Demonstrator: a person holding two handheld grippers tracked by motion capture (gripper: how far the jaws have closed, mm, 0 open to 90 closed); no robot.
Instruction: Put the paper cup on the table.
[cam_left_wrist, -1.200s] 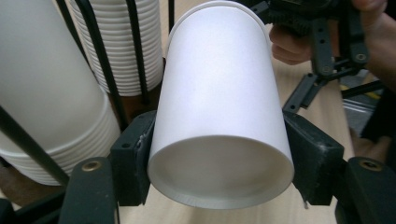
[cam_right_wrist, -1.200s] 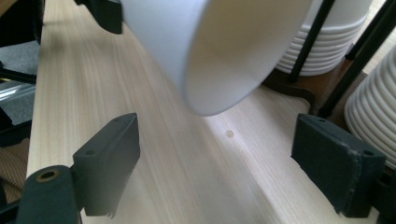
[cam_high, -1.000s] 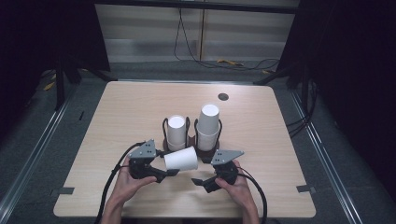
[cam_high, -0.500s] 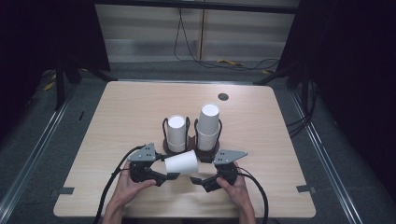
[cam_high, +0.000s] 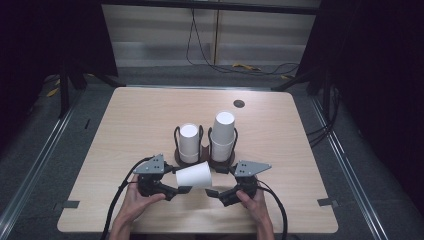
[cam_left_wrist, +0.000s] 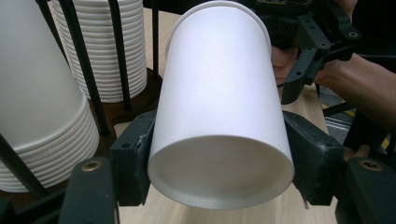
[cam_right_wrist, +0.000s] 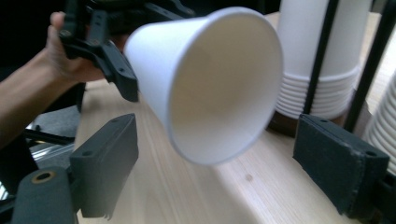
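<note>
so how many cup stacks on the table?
2, both in wire holders mid-table: the shorter stack on the left, the taller stack on the right. A single loose cup lies sideways in the left gripper.

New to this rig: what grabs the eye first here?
A white paper cup held sideways above the near table edge, clamped near its base by the left gripper. Its open mouth faces the right gripper, whose jaws stand open. Behind it, two black wire holders carry upside-down white cup stacks.
</note>
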